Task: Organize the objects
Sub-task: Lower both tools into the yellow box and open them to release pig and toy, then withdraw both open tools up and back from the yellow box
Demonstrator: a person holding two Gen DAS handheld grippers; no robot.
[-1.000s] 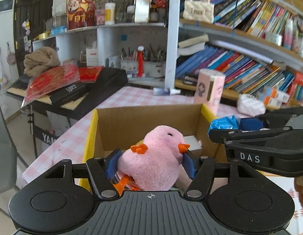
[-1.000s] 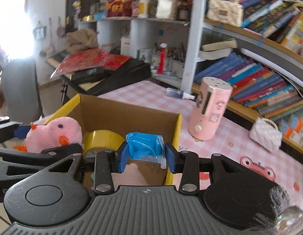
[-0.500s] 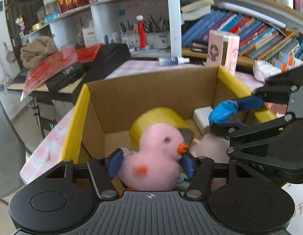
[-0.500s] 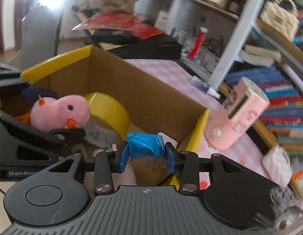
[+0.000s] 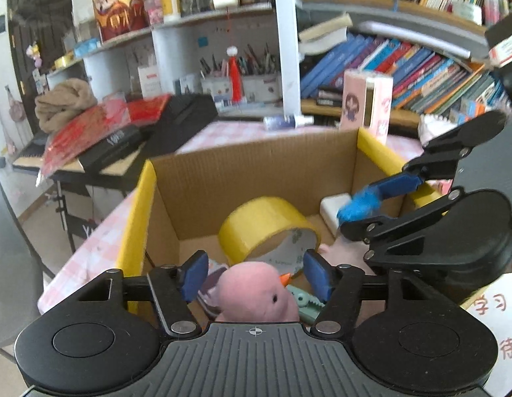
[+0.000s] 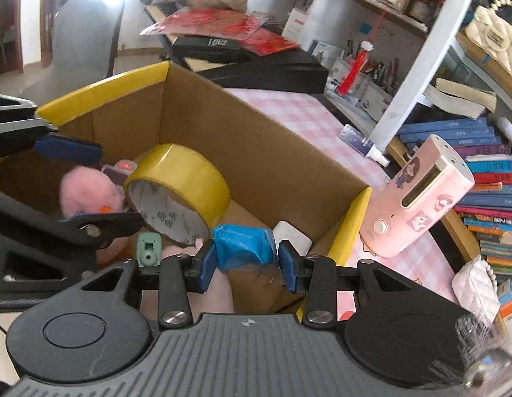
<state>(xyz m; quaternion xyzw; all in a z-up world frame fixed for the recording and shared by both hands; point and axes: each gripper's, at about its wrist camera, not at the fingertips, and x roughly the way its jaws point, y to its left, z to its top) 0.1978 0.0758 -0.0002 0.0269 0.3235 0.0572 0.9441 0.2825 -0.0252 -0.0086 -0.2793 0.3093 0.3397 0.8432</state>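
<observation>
Pink chick [image 5: 256, 292] inside box [image 5: 256, 168], between opening jaws of left hand-held gripper [image 5: 256, 273], pads clear, right hand-held gripper [image 6: 244, 261] clamped on blue packet [image 6: 242, 246] over box's right end, yellow tape roll [image 6: 179, 188] just beyond.

The white shelf post [image 6: 417, 76] rises from the pink-checked surface [image 6: 302, 115]. At its foot lies a small spray bottle [image 6: 363, 144]. To its right, rows of books [image 6: 487, 178] fill the shelves. To its left stand pen pots [image 5: 242, 82], and farther left a keyboard [image 5: 100, 152] under red packets [image 5: 87, 125] and a brown cloth bundle [image 5: 62, 104].
</observation>
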